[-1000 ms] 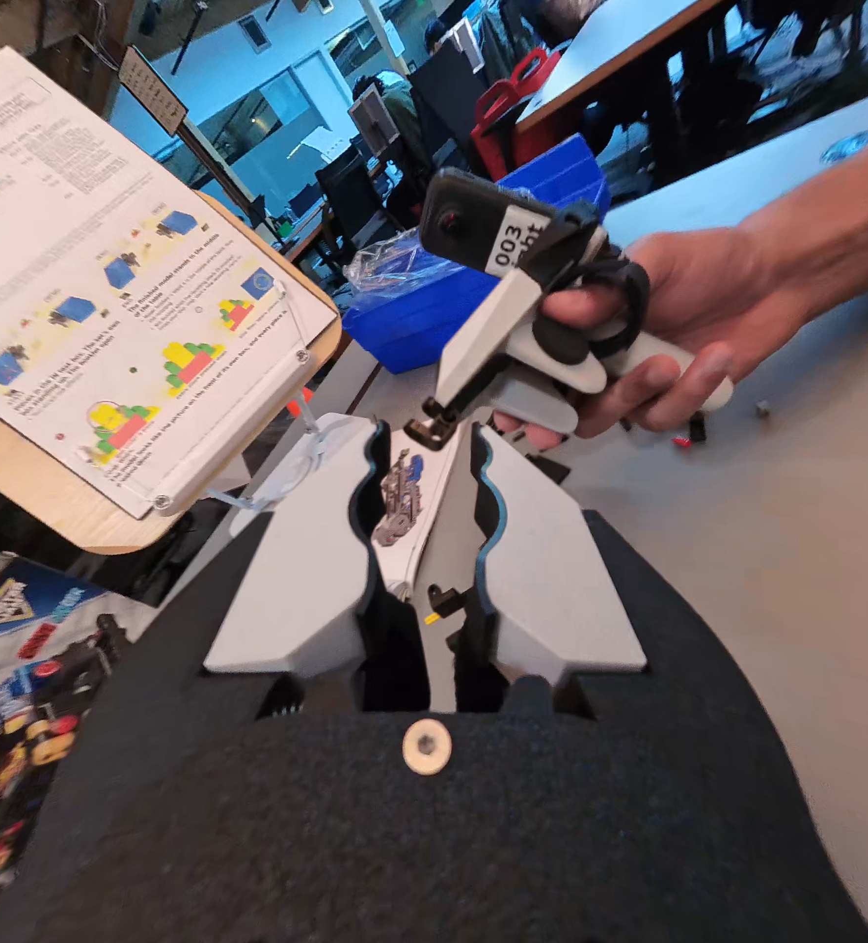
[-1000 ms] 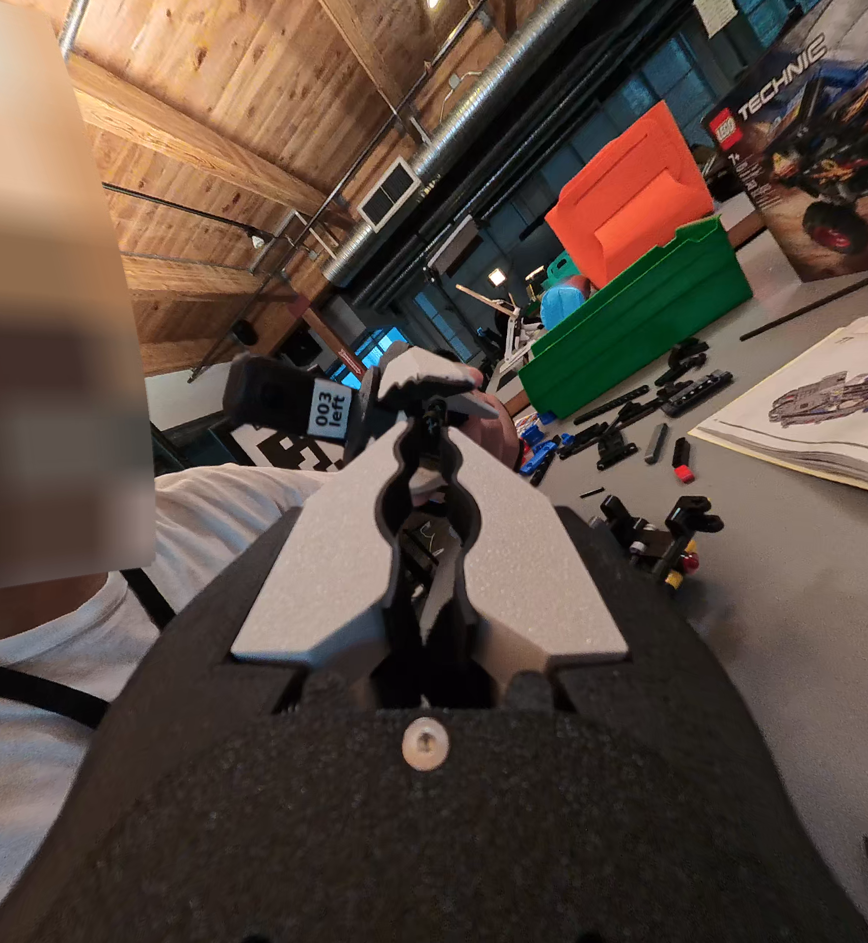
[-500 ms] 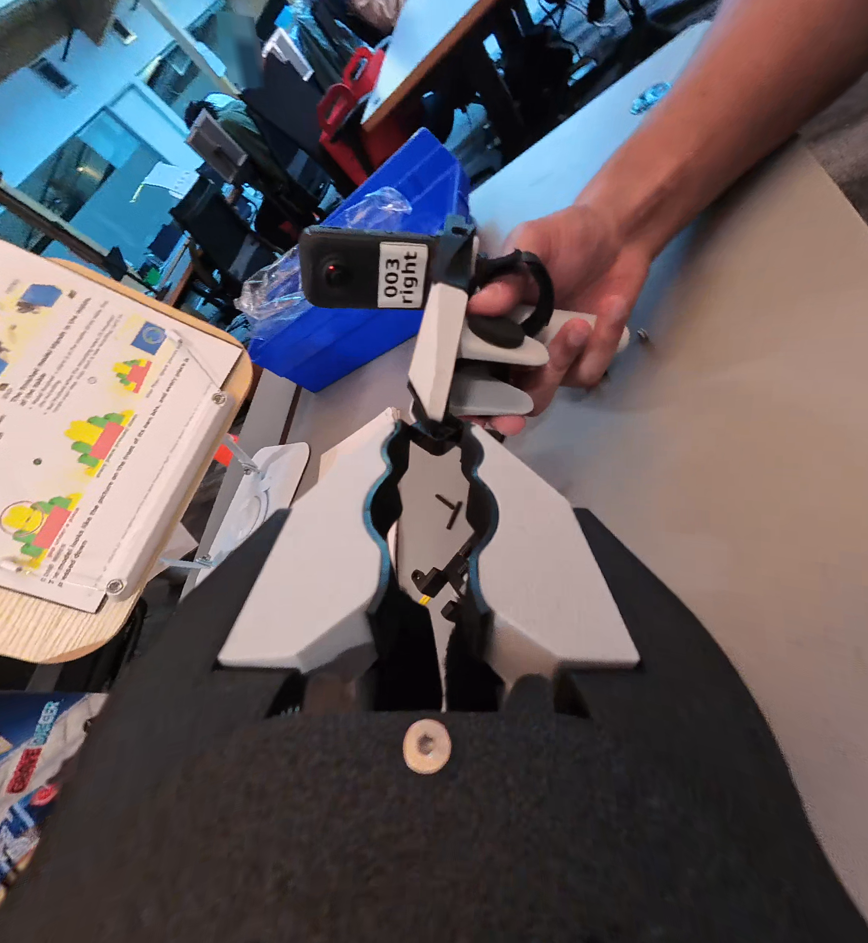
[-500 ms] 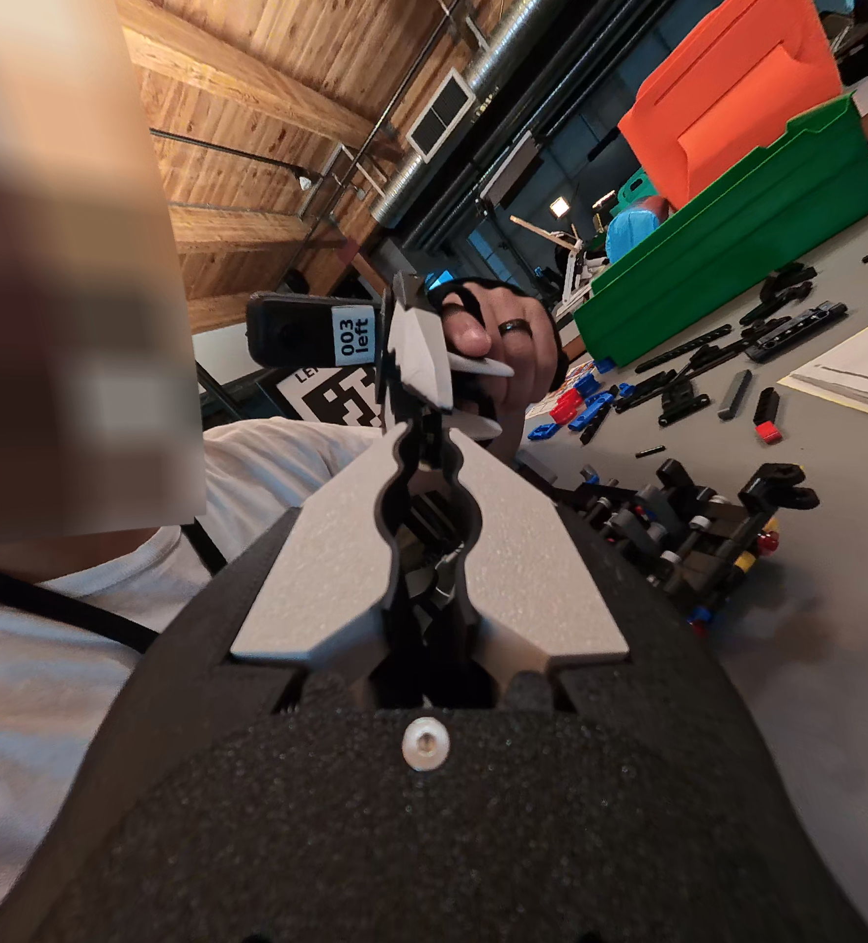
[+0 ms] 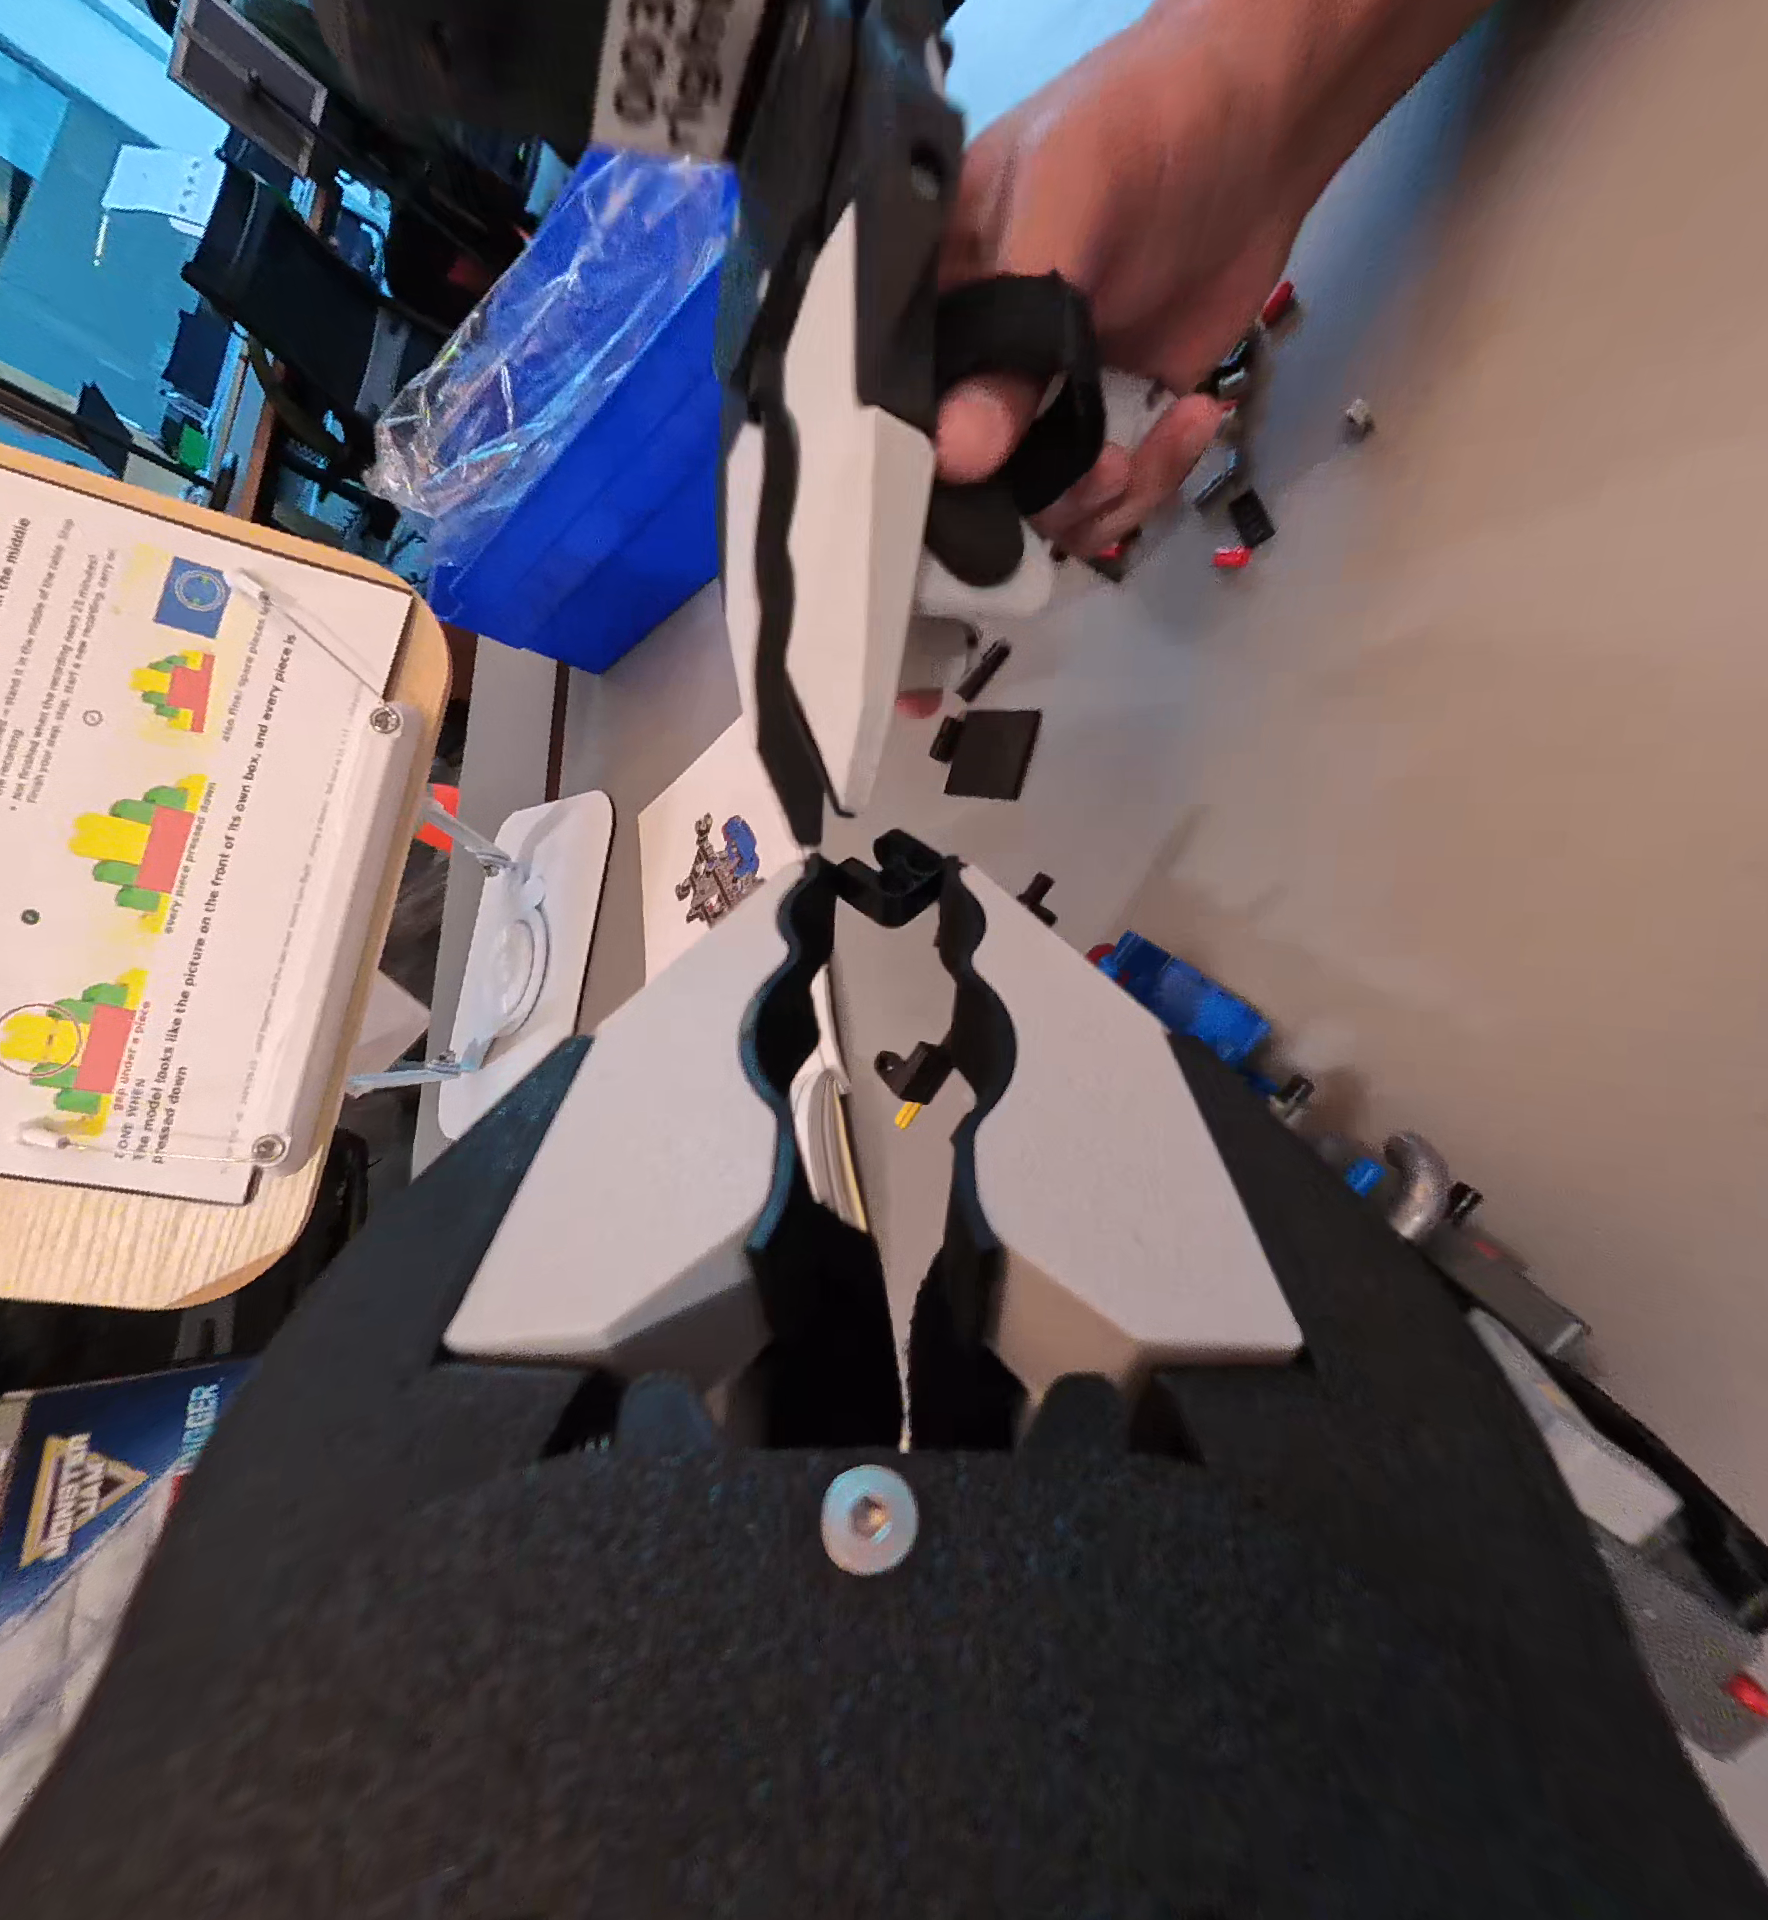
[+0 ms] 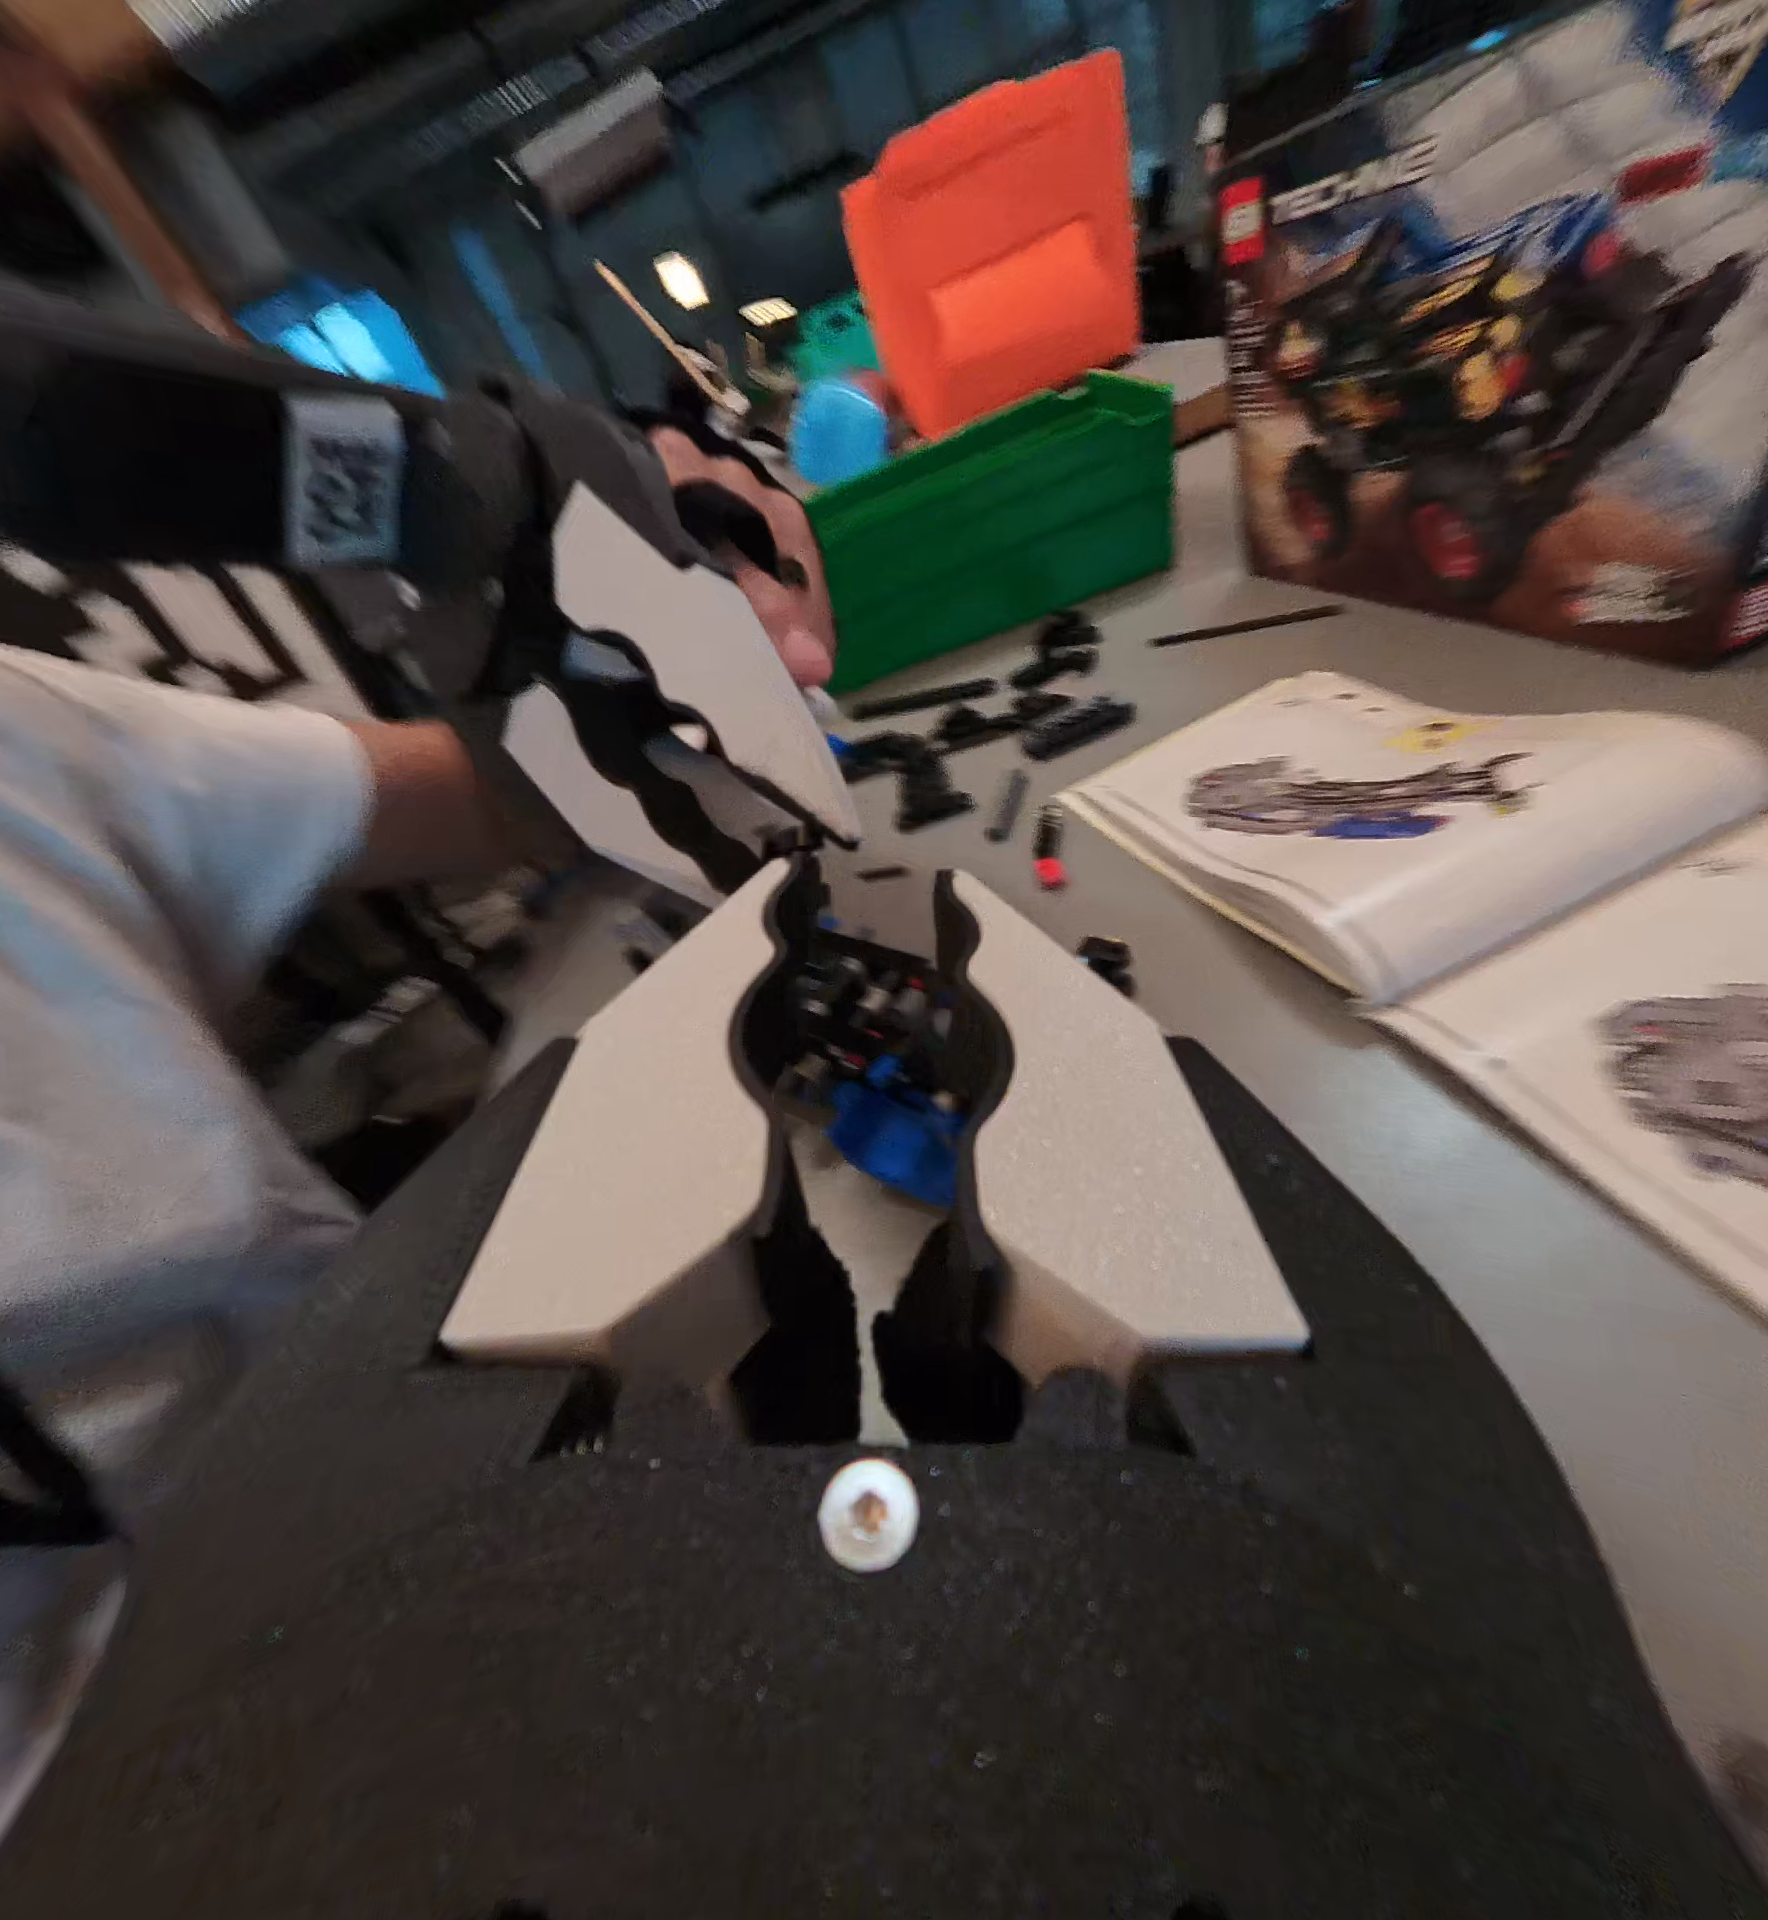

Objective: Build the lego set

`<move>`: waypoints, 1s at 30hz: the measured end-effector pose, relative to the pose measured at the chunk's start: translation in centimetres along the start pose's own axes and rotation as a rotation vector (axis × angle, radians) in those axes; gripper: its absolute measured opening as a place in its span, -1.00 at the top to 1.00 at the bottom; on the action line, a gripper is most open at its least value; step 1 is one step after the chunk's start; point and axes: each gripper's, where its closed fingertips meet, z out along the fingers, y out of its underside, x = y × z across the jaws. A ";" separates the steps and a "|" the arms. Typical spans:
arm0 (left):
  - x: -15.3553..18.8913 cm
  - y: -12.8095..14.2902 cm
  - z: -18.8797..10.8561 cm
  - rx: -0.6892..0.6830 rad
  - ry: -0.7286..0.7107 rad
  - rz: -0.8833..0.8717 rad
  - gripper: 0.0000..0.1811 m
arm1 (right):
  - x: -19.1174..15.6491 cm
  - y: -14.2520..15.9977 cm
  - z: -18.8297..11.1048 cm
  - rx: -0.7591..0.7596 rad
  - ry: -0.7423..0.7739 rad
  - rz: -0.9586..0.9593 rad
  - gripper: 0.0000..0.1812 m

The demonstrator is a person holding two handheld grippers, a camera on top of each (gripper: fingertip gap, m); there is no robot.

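At centre frame of the left wrist view, the left gripper (image 5: 885,878) pinches a small black angular lego connector piece (image 5: 895,876) between its grey fingertips, the jaws narrowed onto it. Just above, the right gripper (image 5: 807,821) comes down from the top of the frame with its tips nearly meeting that piece; from here its fingers look pressed together. In the right wrist view the right gripper (image 6: 864,883) has its jaws a little apart at the tips with nothing between them, and the left gripper (image 6: 807,836) reaches in from the upper left with its tips just beside the right one's. Seen through the right gripper's gap, low on the grey table (image 6: 1379,1195), is a partly built black and blue lego assembly (image 6: 880,1049). Loose black lego beams and pins (image 6: 994,717) lie scattered beyond it at mid frame, with a small red-tipped piece (image 6: 1048,862) near an open white instruction booklet (image 6: 1399,831) on the right. A green plastic bin (image 6: 1005,520) with an orange bin (image 6: 994,239) standing in it sits at upper centre, and the printed lego box (image 6: 1524,343) at upper right. In the left wrist view, a blue plastic bin (image 5: 599,457) holding clear wrap sits upper left, and a laminated picture sheet on a wooden board (image 5: 132,831) fills the left edge.
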 end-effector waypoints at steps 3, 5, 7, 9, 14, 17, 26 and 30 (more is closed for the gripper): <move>-0.2 0.6 0.6 -0.045 -0.018 0.025 0.79 | 0.6 0.5 0.1 -0.067 0.164 -0.171 0.76; -0.3 1.1 1.0 -0.077 -0.034 0.045 0.80 | 0.5 0.8 0.5 -0.098 0.232 -0.234 0.73; -0.2 1.3 1.3 -0.104 -0.047 0.063 0.80 | 0.5 1.1 0.8 -0.124 0.288 -0.284 0.71; -0.1 1.8 1.6 -0.148 -0.065 0.099 0.80 | 0.8 1.5 1.0 -0.154 0.342 -0.326 0.76; -0.2 2.1 2.3 -0.221 -0.128 0.138 0.80 | 0.9 1.7 1.1 -0.172 0.399 -0.387 0.86; -0.2 2.3 2.5 -0.251 -0.142 0.156 0.80 | 1.1 1.9 1.1 -0.183 0.401 -0.380 0.86; -0.3 2.1 2.6 -0.233 -0.178 0.170 0.80 | 1.2 1.8 0.9 -0.159 0.361 -0.320 0.97; -0.7 1.3 2.4 -0.181 -0.203 0.145 0.79 | 0.9 1.0 0.6 -0.096 0.262 -0.165 1.00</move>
